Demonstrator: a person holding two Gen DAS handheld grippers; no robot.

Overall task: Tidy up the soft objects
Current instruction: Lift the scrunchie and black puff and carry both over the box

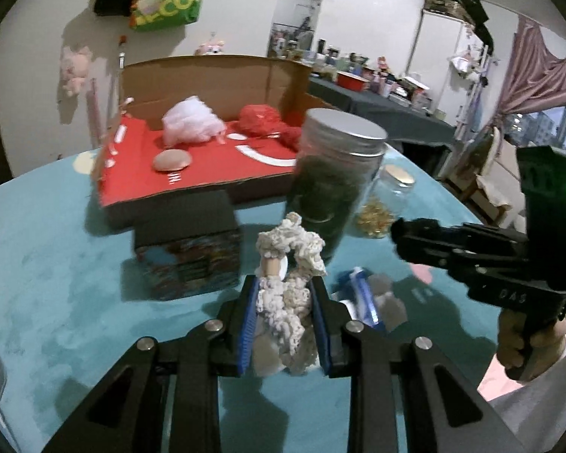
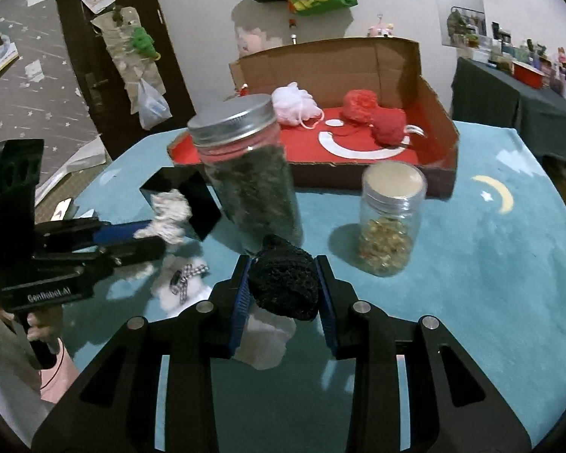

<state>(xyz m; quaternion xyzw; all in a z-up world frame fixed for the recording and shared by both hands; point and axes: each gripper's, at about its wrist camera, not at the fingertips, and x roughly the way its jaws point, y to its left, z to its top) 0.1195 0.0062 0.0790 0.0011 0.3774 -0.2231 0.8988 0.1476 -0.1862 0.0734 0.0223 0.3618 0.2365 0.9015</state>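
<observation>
The teal-covered counter (image 2: 490,264) carries an open cardboard box (image 2: 434,120) at 12 o'clock. A tall jar (image 2: 253,177) stands before it, with a small jar (image 2: 390,219) at its 3 o'clock. The left tool (image 1: 285,302) clamps a cream scrunchie (image 1: 283,302). The right tool (image 2: 285,290) grips a black knitted piece (image 2: 283,287).

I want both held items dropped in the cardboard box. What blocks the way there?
The tall jar stands directly between the right claw holding the black scrunchie and the box; the small jar stands right of it.
</observation>
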